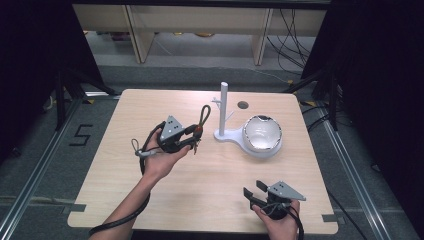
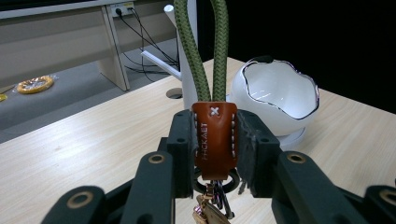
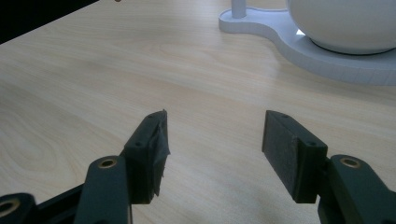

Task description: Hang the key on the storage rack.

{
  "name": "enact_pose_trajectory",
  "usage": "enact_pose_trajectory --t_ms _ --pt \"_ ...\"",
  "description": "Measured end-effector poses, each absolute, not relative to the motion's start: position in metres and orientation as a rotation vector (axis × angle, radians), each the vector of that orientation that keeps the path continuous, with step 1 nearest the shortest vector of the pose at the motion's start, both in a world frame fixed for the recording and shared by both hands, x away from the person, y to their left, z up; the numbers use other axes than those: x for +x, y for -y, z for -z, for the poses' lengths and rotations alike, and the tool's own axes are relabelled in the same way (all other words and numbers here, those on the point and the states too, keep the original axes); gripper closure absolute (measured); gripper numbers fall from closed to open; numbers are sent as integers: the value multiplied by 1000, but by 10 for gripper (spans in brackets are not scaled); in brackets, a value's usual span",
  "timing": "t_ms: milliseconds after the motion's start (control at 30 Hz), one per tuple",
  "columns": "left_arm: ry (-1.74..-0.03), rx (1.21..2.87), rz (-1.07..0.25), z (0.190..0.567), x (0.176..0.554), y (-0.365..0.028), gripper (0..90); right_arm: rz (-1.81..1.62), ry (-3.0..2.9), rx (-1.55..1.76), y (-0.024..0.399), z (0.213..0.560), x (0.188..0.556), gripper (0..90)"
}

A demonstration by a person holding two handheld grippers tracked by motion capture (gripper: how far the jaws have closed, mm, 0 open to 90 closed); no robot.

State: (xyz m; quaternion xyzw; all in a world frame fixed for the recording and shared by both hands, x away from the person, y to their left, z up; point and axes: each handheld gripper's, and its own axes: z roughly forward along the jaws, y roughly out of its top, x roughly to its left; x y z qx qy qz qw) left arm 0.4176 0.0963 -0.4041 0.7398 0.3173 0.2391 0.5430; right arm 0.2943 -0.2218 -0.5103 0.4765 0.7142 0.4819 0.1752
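From the high view: left gripper held up over the left-centre of the wooden table, clamped on a keychain whose green cord loop stands upward, just left of a white stand with a post and small pegs; white bowl with a jagged rim seated on the stand's base, to the right of the post; right gripper low at the near right edge, jaws spread, nothing between them. From the left gripper view: jaws pressed on the keychain's brown leather tab, olive cord rising in two strands, metal ring and what looks like brass hardware hanging below, partly hidden; bowl beyond on the right. From the right gripper view: jaws wide apart above bare tabletop, stand base far right.
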Motion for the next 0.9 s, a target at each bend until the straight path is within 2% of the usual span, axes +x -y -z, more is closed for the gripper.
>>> enact_pose_trajectory --t_ms 900 --pt "-784 1744 -569 402 431 -85 680 -1351 -2023 1355 223 509 294 418"
